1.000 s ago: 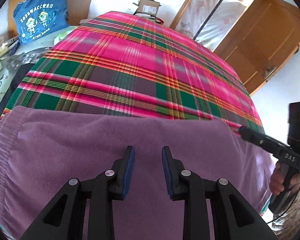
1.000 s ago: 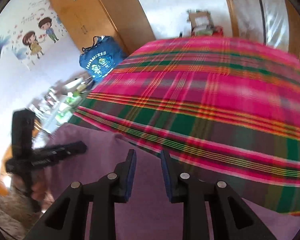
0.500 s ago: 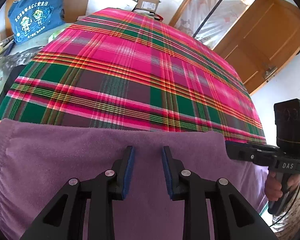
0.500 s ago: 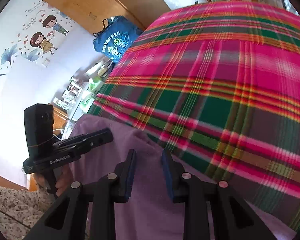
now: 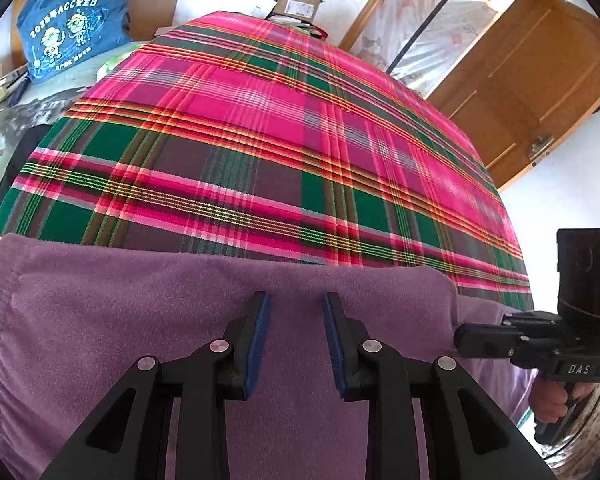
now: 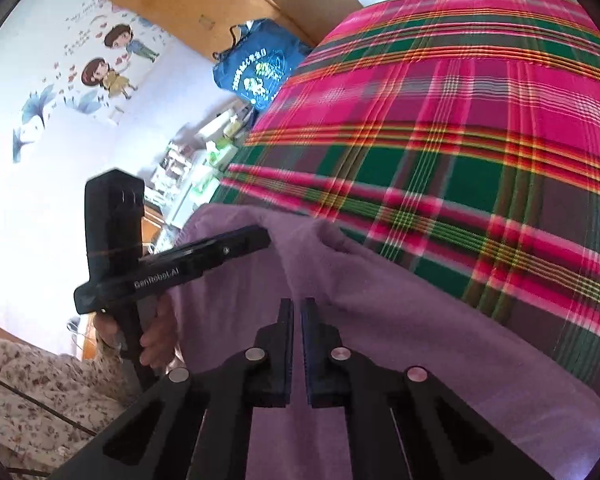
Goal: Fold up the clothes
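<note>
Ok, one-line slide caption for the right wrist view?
Right gripper nearly closed above purple fleece garment on pink-green plaid bedspread.

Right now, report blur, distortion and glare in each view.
Left wrist view: mostly sharp, the plaid bedspread bulges from fisheye, dark corners, the far wall washed out. Right wrist view: the bedspread smears with motion blur, the purple garment looks soft, the white wall at left is overexposed, while the right gripper stays crisp.
</note>
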`<state>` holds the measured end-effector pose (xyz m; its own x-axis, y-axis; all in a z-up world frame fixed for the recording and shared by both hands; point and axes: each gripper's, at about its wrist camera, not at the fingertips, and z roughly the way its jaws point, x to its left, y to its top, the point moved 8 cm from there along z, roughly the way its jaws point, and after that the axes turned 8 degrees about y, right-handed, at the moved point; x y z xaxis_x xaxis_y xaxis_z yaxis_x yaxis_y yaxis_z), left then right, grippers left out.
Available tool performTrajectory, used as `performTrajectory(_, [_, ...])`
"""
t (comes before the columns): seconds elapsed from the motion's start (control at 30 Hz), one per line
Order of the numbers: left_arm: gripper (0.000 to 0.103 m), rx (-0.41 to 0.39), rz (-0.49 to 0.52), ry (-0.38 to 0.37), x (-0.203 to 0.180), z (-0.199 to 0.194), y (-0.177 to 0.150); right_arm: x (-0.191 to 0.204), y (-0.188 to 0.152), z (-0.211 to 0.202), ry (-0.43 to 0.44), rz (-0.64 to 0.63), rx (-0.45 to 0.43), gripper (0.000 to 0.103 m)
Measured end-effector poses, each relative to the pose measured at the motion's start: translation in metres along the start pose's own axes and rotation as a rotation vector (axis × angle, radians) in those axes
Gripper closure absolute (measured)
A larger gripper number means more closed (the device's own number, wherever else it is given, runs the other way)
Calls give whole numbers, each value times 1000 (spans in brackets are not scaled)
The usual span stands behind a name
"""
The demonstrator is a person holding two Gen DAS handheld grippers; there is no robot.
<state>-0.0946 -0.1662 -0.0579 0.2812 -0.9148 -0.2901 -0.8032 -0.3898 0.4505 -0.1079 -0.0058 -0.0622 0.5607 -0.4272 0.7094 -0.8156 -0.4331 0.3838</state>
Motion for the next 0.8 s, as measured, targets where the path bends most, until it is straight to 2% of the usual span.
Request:
performTrajectory(0.17, [74, 6, 5, -9, 1, 0, 0, -6, 16, -21, -82, -40, -7, 97])
performTrajectory(0.23, [74, 6, 1, -16, 2, 0, 0, -2, 24, -20, -85, -92, 39, 87])
performTrajectory(0.3, [74, 7, -2, -23, 3, 0, 0, 0, 32, -18, -90, -141, 83, 60])
performTrajectory(0.33, [74, 7, -4, -27, 3, 0, 0, -1, 35, -13, -101, -159, 103, 57])
performTrajectory(0.43, [74, 8, -9, -37, 4, 0, -1, -9, 42, 2, -114, -178, 148, 57])
performTrajectory(0.6, [74, 18, -8, -39, 4, 0, 0, -15, 34, 21, -31, -142, 223, 57])
performTrajectory(0.63, [74, 21, -7, -38, 4, 0, 0, -13, 31, 21, -32, -150, 229, 59])
performTrajectory(0.7, [74, 27, -4, -35, 4, 0, 0, -10, 28, 20, -34, -149, 224, 74])
performTrajectory(0.8, [74, 35, 0, -32, 4, 0, 0, 0, 23, 19, -42, -171, 220, 79])
